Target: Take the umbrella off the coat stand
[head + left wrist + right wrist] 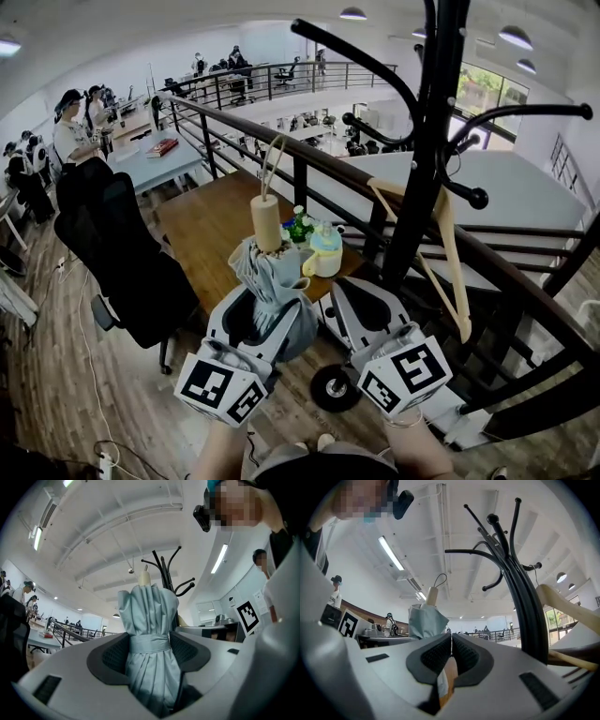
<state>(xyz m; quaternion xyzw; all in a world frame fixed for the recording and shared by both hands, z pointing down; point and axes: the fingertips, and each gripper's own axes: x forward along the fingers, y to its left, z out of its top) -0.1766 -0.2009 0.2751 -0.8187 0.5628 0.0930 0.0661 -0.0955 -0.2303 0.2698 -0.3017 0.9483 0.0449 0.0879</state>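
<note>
Reading the left gripper view first, we find the left gripper point(149, 651) clamped on the folded pale blue-grey umbrella point(150, 616). Both pads press the fabric at its wrap strap point(150, 643). In the head view, we see the left gripper point(269, 316) holding the umbrella point(272, 272) upright, with its pale wooden handle point(266, 223) on top and a thin cord loop point(274, 164) rising free above it. We place the umbrella to the left of the black coat stand point(427, 150), apart from its pole and hooks.

In the right gripper view, we see the right gripper point(451, 656) with its jaws pressed together and nothing between them. It sits low beside the left one in the head view point(361, 305), near the base of the coat stand point(525, 602).

We note a wooden hanger point(448, 253) hanging on the stand. Behind the umbrella lies a wooden tabletop point(211, 234), and a black office chair point(122, 253) stands to its left.
</note>
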